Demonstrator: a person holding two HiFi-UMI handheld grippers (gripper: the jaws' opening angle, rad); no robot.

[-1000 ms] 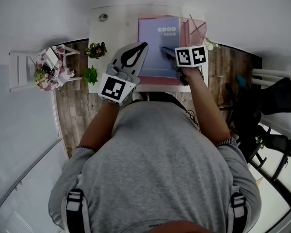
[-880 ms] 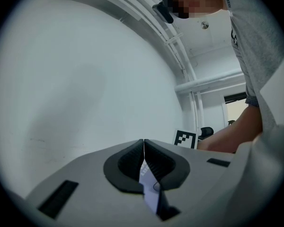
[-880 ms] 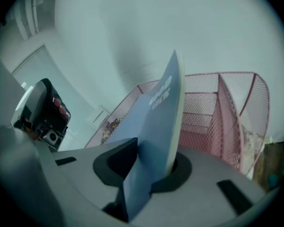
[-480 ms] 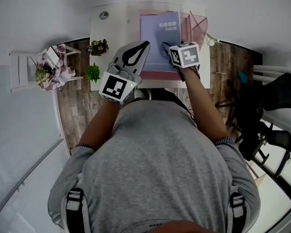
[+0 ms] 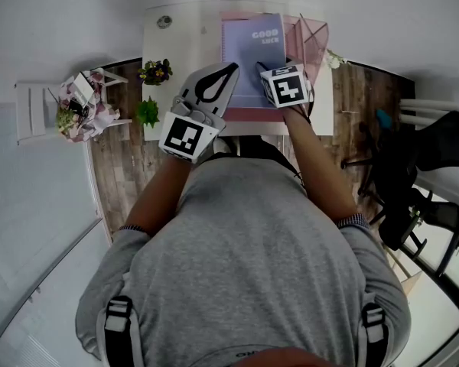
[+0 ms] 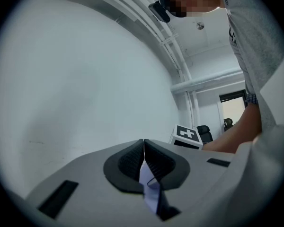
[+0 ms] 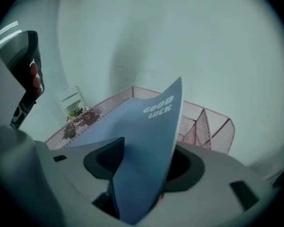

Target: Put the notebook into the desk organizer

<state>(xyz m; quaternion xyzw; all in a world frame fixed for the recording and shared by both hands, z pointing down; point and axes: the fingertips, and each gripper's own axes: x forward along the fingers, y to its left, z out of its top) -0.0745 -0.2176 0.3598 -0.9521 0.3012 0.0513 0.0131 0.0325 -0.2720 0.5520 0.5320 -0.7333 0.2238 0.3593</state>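
Note:
A lavender notebook [image 5: 251,52] printed GOOD LUCK sits inside the pink wire-mesh desk organizer [image 5: 312,38] at the back of the white desk. My right gripper [image 5: 263,69] is at its lower right part. In the right gripper view the notebook [image 7: 146,126] stands between the jaws of the right gripper [image 7: 146,150]. Those jaws are opening and the pads do not press on it; the pink mesh [image 7: 206,122] shows behind. My left gripper [image 5: 229,69] is at the notebook's left edge. Its jaws [image 6: 144,143] are closed on a thin lavender sheet [image 6: 149,190].
The white desk [image 5: 180,40] carries a small round object [image 5: 164,22] at its back left. Two small potted plants [image 5: 154,74] [image 5: 146,114] stand off its left side, and flowers on a white stand [image 5: 80,109] lie further left. A black chair [image 5: 432,155] is at the right.
My right gripper has shifted left and turned over the notebook's lower right part. The left gripper has kept its place at the notebook's left edge.

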